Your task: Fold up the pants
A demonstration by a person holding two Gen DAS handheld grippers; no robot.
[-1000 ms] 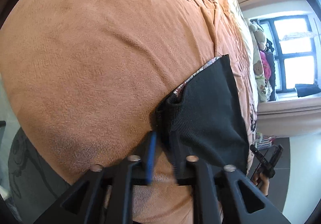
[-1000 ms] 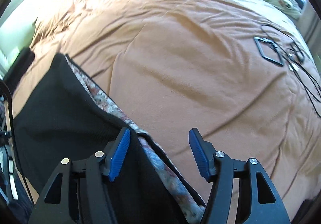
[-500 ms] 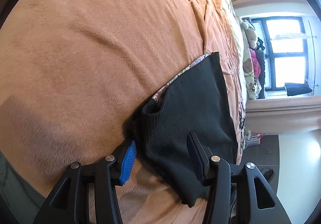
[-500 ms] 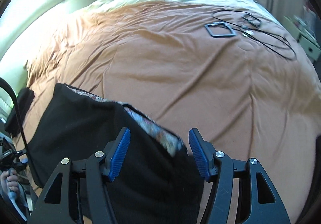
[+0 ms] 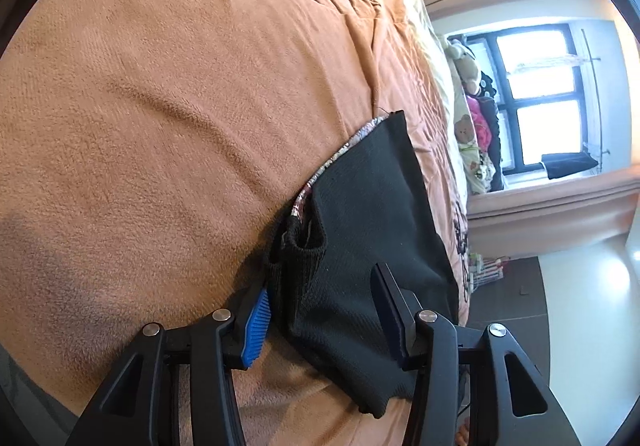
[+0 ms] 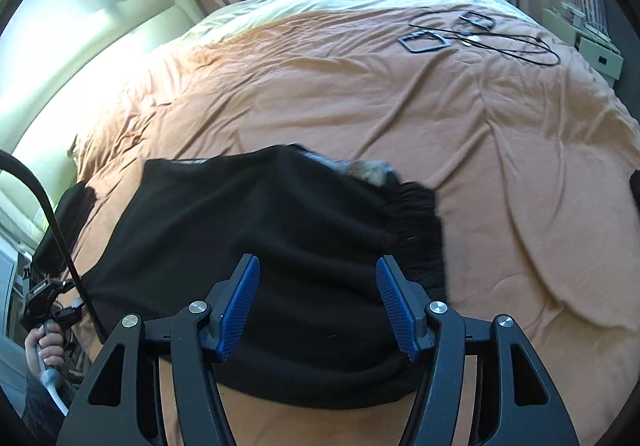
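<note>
Your left gripper (image 5: 320,310): jaws spread, pants (image 5: 372,230) corner between them, pads not pressing. Your right gripper (image 6: 318,302): jaws spread over black fabric, nothing pinched. Pants (image 6: 256,238) folded flat near bed's front edge, patterned lining showing at fold. Orange blanket (image 6: 360,106) beneath; 2 black frames (image 6: 424,41) and cable (image 6: 520,42) well apart, far side.

Over the bed (image 6: 500,174), the right gripper (image 6: 318,302) hangs with its blue pads (image 6: 240,306) spread apart above the folded black pants (image 6: 248,230), gripping nothing, while a hand (image 6: 42,344) holds the left gripper (image 6: 42,298) at the lower left and cables (image 6: 500,42) lie far off.
</note>
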